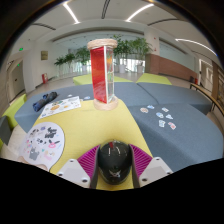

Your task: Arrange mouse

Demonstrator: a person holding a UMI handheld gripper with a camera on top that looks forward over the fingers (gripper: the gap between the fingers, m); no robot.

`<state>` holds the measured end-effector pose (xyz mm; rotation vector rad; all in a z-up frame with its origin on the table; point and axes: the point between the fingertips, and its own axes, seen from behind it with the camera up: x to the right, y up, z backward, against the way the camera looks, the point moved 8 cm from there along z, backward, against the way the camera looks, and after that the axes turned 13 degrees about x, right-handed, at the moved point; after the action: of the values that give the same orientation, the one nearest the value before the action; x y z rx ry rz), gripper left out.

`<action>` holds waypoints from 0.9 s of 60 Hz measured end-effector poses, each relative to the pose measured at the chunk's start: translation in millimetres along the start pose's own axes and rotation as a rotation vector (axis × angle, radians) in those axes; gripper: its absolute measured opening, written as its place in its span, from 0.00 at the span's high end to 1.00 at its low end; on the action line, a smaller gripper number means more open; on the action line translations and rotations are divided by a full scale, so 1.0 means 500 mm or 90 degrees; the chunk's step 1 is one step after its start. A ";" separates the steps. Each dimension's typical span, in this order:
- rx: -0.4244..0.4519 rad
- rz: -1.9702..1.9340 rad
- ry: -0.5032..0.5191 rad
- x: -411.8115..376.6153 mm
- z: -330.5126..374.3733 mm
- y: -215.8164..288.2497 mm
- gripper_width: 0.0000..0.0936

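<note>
A black computer mouse (114,160) with a thin red line on its top sits between my two fingers, its nose pointing away from me. My gripper (114,163) has its magenta pads (89,158) pressed on both sides of the mouse. The mouse is held over a yellow table top (95,120), near its front edge. I cannot tell whether the mouse touches the table.
A tall clear box with a red object inside (102,72) stands beyond the fingers. A white mat with dark figures (42,142) lies to the left, papers (62,104) and a dark object (44,101) farther left. Small cards (160,116) lie on the grey surface to the right.
</note>
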<state>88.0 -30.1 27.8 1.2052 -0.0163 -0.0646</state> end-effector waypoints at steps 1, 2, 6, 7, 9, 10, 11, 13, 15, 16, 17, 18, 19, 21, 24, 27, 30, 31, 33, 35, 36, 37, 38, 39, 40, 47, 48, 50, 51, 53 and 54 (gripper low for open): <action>-0.001 0.006 -0.002 0.000 -0.001 0.002 0.50; -0.006 0.009 -0.002 -0.001 0.000 0.003 0.51; -0.018 -0.008 -0.005 -0.003 0.006 0.017 0.56; -0.014 -0.014 -0.007 -0.003 0.009 0.025 0.56; 0.002 -0.025 -0.011 -0.006 0.016 0.050 0.56; 0.011 -0.028 -0.011 -0.011 0.020 0.065 0.56; 0.016 -0.033 -0.008 -0.018 0.024 0.080 0.56; 0.029 -0.047 -0.005 -0.036 0.032 0.112 0.56; 0.039 -0.053 -0.003 -0.059 0.040 0.146 0.56; 0.048 -0.052 0.001 -0.074 0.042 0.163 0.56; 0.057 -0.051 0.006 -0.091 0.045 0.180 0.56; 0.069 -0.049 0.012 -0.113 0.047 0.196 0.56; 0.074 -0.046 0.021 -0.135 0.050 0.210 0.56; 0.084 -0.041 0.048 -0.183 0.055 0.233 0.56; 0.100 -0.034 0.090 -0.260 0.062 0.252 0.56; 0.096 -0.025 0.119 -0.327 0.058 0.244 0.56; 0.080 -0.017 0.135 -0.383 0.050 0.217 0.57; 0.073 -0.013 0.141 -0.399 0.047 0.204 0.57; 0.057 -0.003 0.147 -0.424 0.037 0.172 0.56; 0.039 0.009 0.148 -0.443 0.032 0.133 0.56; 0.029 0.014 0.147 -0.450 0.027 0.118 0.56; 0.019 0.018 0.144 -0.455 0.023 0.104 0.56; 0.010 0.019 0.141 -0.459 0.019 0.089 0.57; 0.003 0.021 0.139 -0.462 0.014 0.076 0.57; -0.005 0.024 0.138 -0.464 0.010 0.062 0.57; -0.024 0.044 0.132 -0.469 0.005 0.003 0.56; -0.015 0.047 0.132 -0.470 0.004 0.005 0.56; -0.030 0.041 0.132 -0.469 0.004 0.005 0.52; -0.026 0.037 0.131 -0.471 0.004 0.008 0.50; -0.031 0.032 0.133 -0.472 0.004 0.009 0.46; -0.039 0.033 0.137 -0.472 0.003 0.006 0.44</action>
<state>-147.3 -16.7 36.4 1.1454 0.1422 0.1086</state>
